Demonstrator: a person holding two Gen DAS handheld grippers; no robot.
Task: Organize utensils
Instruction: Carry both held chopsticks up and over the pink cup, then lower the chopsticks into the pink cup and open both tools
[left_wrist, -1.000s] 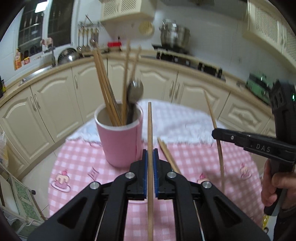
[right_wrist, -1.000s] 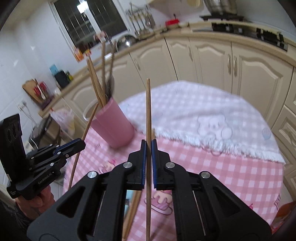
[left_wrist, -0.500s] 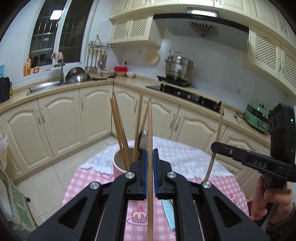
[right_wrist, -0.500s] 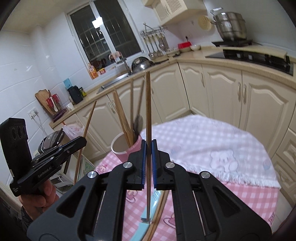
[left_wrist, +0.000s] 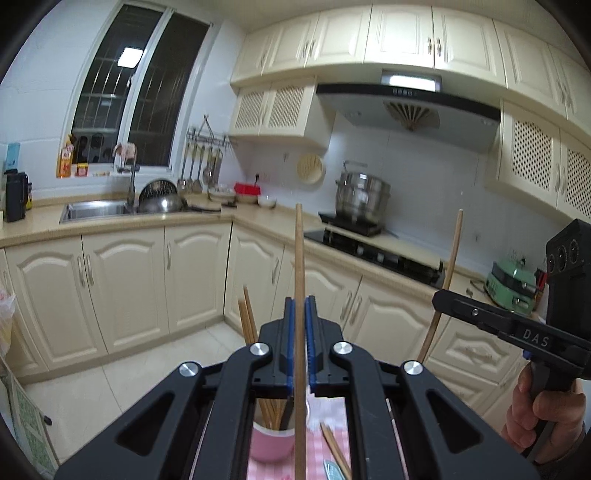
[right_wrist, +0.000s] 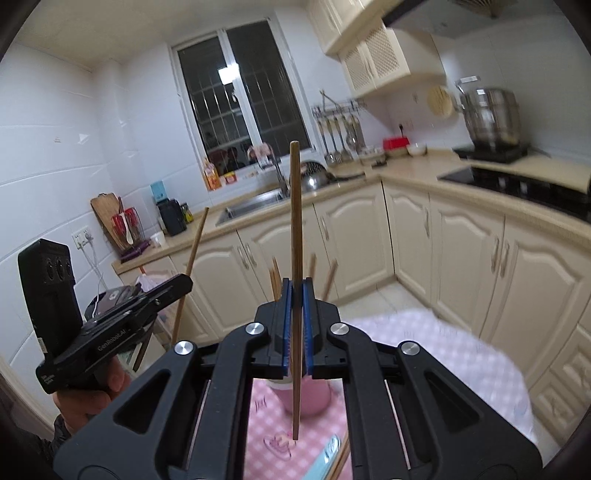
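My left gripper (left_wrist: 299, 308) is shut on a wooden chopstick (left_wrist: 299, 258) held upright, high above the table. The pink cup (left_wrist: 271, 445) with several chopsticks (left_wrist: 248, 321) in it shows below, behind the fingers. My right gripper (right_wrist: 296, 291) is shut on another wooden chopstick (right_wrist: 294, 221), also upright, above the pink cup (right_wrist: 310, 400). Each gripper shows in the other's view: the right one (left_wrist: 439, 295) at the right, the left one (right_wrist: 184, 282) at the left.
A pink checked tablecloth (right_wrist: 266, 421) covers the round table, with a white cloth (right_wrist: 443, 354) on its far side. A loose chopstick (left_wrist: 334, 448) and a pale blue utensil (right_wrist: 327, 452) lie by the cup. Cream kitchen cabinets (left_wrist: 129, 288) and a stove (left_wrist: 373, 247) stand behind.
Both grippers have risen and tilted up with their chopsticks. The cup and table have dropped to the bottom of both views. Both stay shut.
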